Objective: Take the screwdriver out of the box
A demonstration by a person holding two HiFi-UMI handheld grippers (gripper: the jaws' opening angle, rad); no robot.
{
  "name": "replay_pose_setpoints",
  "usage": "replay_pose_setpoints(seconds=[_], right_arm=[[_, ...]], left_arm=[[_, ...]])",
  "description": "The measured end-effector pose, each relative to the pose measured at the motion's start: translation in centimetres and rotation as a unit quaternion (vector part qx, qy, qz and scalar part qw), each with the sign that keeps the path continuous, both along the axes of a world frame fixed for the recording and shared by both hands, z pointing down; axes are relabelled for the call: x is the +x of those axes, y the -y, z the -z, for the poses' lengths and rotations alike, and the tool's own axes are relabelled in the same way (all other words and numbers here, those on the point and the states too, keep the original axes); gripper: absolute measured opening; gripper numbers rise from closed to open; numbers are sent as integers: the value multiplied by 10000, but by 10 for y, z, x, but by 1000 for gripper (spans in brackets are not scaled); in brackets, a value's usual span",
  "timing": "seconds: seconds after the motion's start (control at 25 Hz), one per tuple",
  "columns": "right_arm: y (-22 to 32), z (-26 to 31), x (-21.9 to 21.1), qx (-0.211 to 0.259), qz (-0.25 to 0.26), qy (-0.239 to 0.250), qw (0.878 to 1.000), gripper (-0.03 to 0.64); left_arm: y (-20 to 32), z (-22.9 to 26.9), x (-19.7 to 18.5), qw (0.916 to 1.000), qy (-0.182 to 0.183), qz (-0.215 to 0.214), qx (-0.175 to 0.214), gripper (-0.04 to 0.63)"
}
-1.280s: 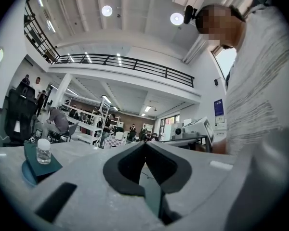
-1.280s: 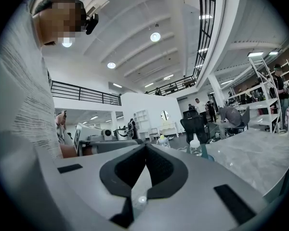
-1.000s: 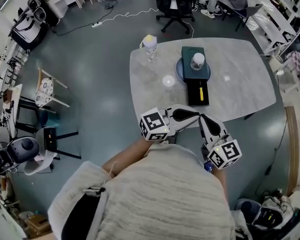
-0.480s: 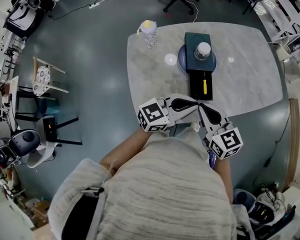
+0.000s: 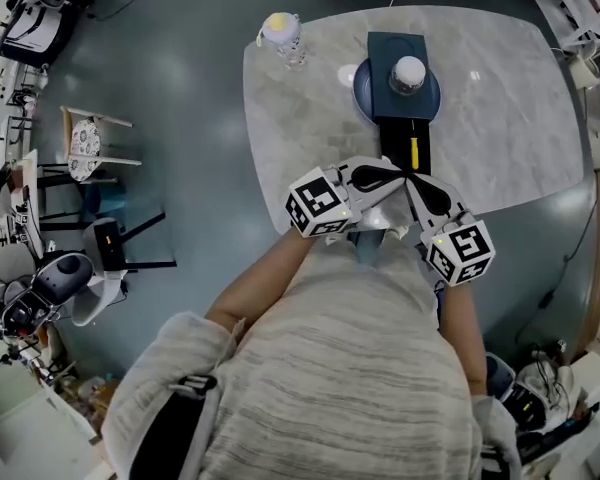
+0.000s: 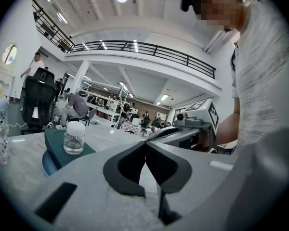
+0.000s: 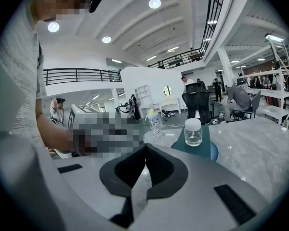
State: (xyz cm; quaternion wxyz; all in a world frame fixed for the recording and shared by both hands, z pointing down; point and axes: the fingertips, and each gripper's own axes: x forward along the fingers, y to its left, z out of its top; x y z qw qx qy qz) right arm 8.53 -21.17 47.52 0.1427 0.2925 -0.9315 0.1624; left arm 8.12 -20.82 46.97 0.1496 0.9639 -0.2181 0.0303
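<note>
Screwdriver lies in the open box by the worktop's near edge. The left gripper and right gripper hover just short of it, jaws together and empty. The approach seems in hand. Next, one pair must part over the yellow handle.

The pale, marbled table has rounded corners and stands on a grey floor. A bottle stands upright near its far left corner. A small white disc lies just left of a blue plate. The dark box lies across the plate (a jar stands on top), its open black end reaching toward the near edge.
</note>
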Motion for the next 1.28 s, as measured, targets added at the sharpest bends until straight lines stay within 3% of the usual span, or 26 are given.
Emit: replay_pose_setpoints(seconds=[0.32,0.6,0.72,1.28], right_arm=[[26,-45,10,-591,-188,-317,9976,11],[28,-75,4,-885,-101,-655,9939,11],[28,-83,3,-1031,-142,-701,9921,11],[47,-132,18,-1664,-727,-1504,9718,12]], left_arm=[[27,-44,11,9984,408,61,-381,15],[45,-63,11,9977,235,206,-608,15],[44,-68,13,9975,330,132,-604,15],[33,-84,-4,9953,317,298,-865,15]])
